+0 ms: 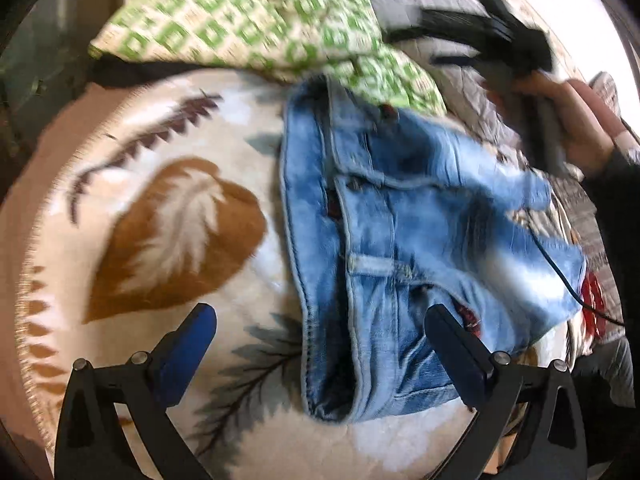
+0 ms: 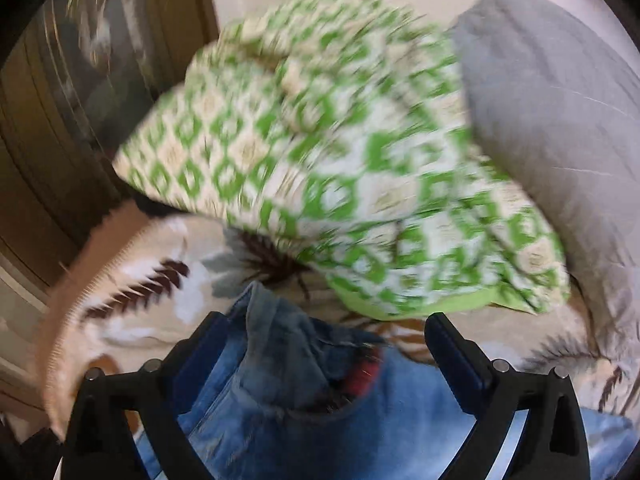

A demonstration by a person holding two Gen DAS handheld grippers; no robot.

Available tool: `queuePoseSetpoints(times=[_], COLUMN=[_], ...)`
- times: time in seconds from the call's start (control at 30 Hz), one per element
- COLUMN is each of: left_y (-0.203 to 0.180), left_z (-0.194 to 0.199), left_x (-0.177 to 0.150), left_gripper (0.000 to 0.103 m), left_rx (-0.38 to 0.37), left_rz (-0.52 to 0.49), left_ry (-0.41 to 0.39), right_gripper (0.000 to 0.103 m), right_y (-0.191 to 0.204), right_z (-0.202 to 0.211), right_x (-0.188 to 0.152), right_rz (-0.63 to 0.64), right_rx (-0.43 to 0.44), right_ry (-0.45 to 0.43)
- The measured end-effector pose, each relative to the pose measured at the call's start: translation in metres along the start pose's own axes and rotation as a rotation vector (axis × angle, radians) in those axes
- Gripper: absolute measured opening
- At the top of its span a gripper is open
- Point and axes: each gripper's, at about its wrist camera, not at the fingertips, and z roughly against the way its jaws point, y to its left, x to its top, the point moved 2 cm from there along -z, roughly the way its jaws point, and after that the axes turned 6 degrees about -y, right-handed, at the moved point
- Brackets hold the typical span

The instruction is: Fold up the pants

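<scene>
Light blue jeans (image 1: 404,240) lie bunched on a cream blanket with a leaf pattern (image 1: 168,216), waistband toward the near side. My left gripper (image 1: 320,320) is open above the blanket, its right finger over the jeans' waist area. The right gripper (image 1: 500,36), held in a hand, shows blurred at the upper right of the left wrist view. In the right wrist view my right gripper (image 2: 326,332) is open just above the jeans (image 2: 320,412), with denim between the spread fingers but not clamped.
A green-and-white patterned quilt (image 2: 332,160) is piled behind the jeans, also in the left wrist view (image 1: 248,20). A grey pillow (image 2: 560,112) sits at the right. A dark wooden door or wardrobe (image 2: 60,128) stands left. A black cable (image 1: 560,272) runs across the jeans.
</scene>
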Motion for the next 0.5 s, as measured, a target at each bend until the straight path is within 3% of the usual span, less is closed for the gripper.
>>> queuePoseSetpoints(times=[0.13, 0.27, 0.5], left_y=[-0.019, -0.058, -0.166], left_z=[0.025, 0.024, -0.032], left_x=[0.018, 0.045, 0.104], left_gripper=[0.103, 0.103, 0.103], left_rx=[0.030, 0.008, -0.083], left_rz=[-0.029, -0.070, -0.220], left_ry=[-0.049, -0.074, -0.017], right_gripper=[0.102, 0.102, 0.102], right_y=[-0.052, -0.103, -0.227], right_z=[0.081, 0.146, 0.224], right_x=[-0.010, -0.032, -0.104], right_rz=[-0.059, -0.072, -0.178], right_rx=[0.007, -0.038, -0.164], right_ry=[-0.087, -0.137, -0.070])
